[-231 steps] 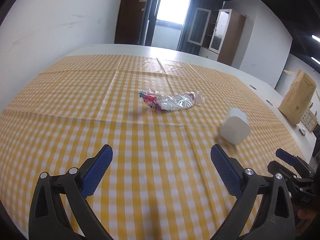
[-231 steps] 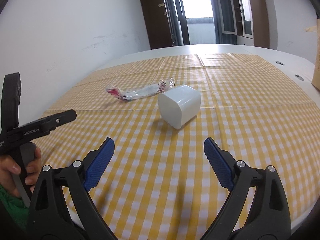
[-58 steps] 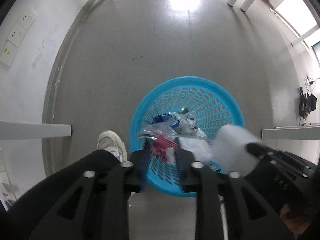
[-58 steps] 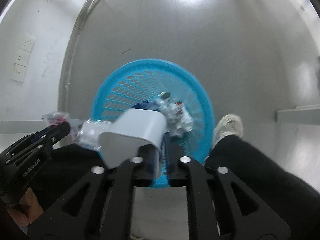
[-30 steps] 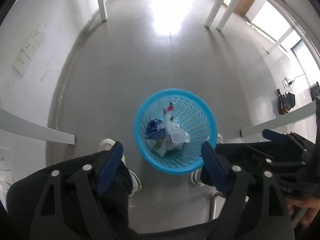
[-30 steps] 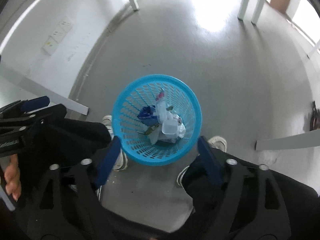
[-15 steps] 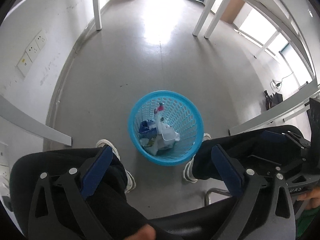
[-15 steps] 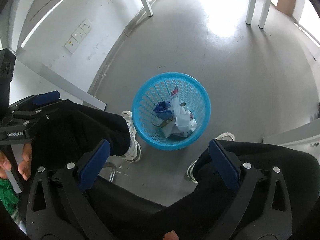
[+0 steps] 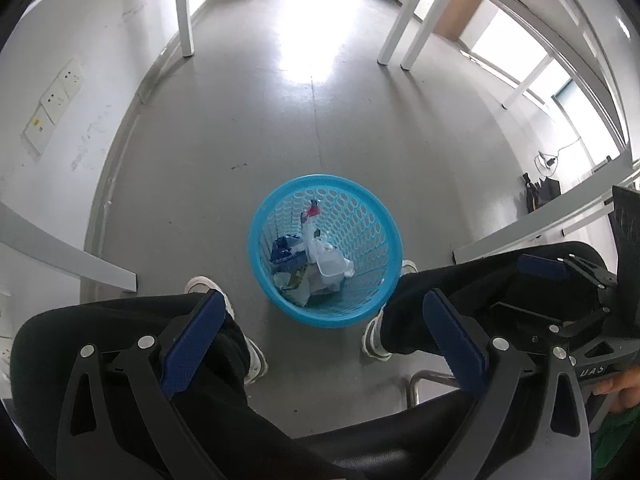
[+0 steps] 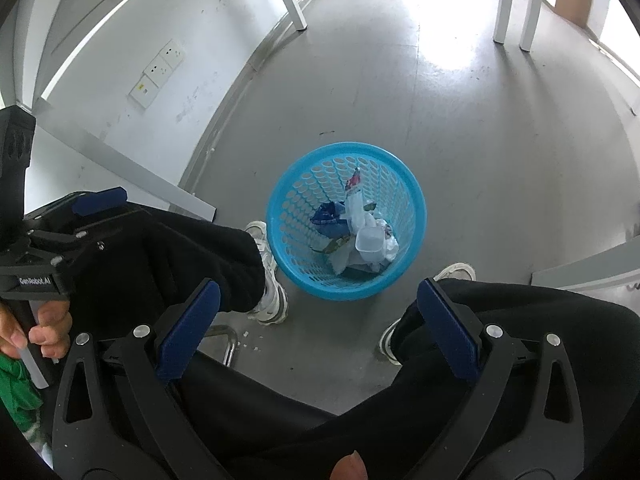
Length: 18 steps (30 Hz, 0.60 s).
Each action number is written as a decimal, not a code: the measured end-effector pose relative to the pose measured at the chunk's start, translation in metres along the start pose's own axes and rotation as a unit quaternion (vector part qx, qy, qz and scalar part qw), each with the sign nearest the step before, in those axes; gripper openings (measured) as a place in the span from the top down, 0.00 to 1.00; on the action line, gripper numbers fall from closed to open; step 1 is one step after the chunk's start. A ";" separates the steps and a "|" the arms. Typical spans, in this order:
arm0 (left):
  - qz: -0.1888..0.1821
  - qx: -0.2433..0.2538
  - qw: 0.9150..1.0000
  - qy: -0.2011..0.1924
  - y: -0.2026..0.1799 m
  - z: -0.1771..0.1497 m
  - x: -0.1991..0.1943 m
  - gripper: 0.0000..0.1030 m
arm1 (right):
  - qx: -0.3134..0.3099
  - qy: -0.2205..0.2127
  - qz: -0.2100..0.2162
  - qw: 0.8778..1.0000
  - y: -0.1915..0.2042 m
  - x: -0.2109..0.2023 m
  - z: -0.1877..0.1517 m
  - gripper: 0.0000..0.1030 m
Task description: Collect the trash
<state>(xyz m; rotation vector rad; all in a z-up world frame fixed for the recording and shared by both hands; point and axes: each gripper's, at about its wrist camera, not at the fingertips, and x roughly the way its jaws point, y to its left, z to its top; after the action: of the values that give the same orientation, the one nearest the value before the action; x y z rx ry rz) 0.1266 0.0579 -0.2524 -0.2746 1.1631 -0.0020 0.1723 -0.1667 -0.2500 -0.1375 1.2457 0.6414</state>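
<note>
A blue mesh basket (image 9: 256,240) (image 10: 276,216) stands on the grey floor between a person's feet. Inside it, on other rubbish, lie the white cup (image 9: 330,266) (image 10: 368,244) and the clear wrapper with a red end (image 9: 310,216) (image 10: 354,192). My left gripper (image 9: 323,300) hangs high above the basket, open, with nothing between its blue pads. My right gripper (image 10: 318,288) hangs beside it at about the same height, also open and empty. Each wrist view catches a pad of the other gripper at its edge: the right one's pad (image 9: 540,267) and the left one's pad (image 10: 100,200).
The person's black-trousered legs (image 10: 520,320) and white shoes (image 9: 204,286) (image 10: 268,280) flank the basket. A metal chair tube (image 9: 416,384) sits near the feet. White table legs (image 9: 184,8) and a wall with sockets (image 10: 156,72) lie further off, with bare floor beyond the basket.
Both grippers let go of the wrapper and the cup, which now lie in the basket. Their jaws opened wide, and both drew up and back, so the basket looks smaller.
</note>
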 end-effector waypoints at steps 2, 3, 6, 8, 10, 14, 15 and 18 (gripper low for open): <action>0.000 0.000 1.000 0.000 0.000 0.001 0.000 0.06 | 0.002 0.001 0.002 1.000 -0.001 0.001 0.001 0.08; 0.001 0.001 1.000 0.001 0.000 0.001 0.000 0.06 | 0.003 0.001 0.003 1.000 -0.002 0.002 0.001 0.08; -0.001 0.001 1.000 0.002 0.000 0.000 0.000 0.06 | 0.005 0.002 0.005 1.000 -0.003 0.003 0.001 0.08; -0.002 0.001 1.000 0.003 0.001 0.000 0.002 0.06 | 0.007 0.001 0.008 1.000 -0.004 0.003 0.001 0.08; -0.003 0.000 1.000 0.006 0.001 0.000 0.003 0.06 | 0.008 0.000 0.009 1.000 -0.004 0.003 0.001 0.08; -0.005 0.001 1.000 0.009 0.002 0.000 0.004 0.06 | 0.011 0.000 0.012 1.000 -0.006 0.004 0.000 0.08; -0.004 0.001 1.000 0.009 0.002 0.000 0.004 0.06 | 0.012 0.000 0.012 1.000 -0.006 0.004 0.000 0.08; -0.005 0.000 1.000 0.011 0.002 0.000 0.005 0.06 | 0.012 0.002 0.013 1.000 -0.006 0.004 0.000 0.08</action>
<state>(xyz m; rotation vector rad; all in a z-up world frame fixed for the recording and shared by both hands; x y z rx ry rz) 0.1279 0.0591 -0.2575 -0.2820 1.1826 -0.0142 0.1764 -0.1694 -0.2553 -0.1025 1.2595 0.6477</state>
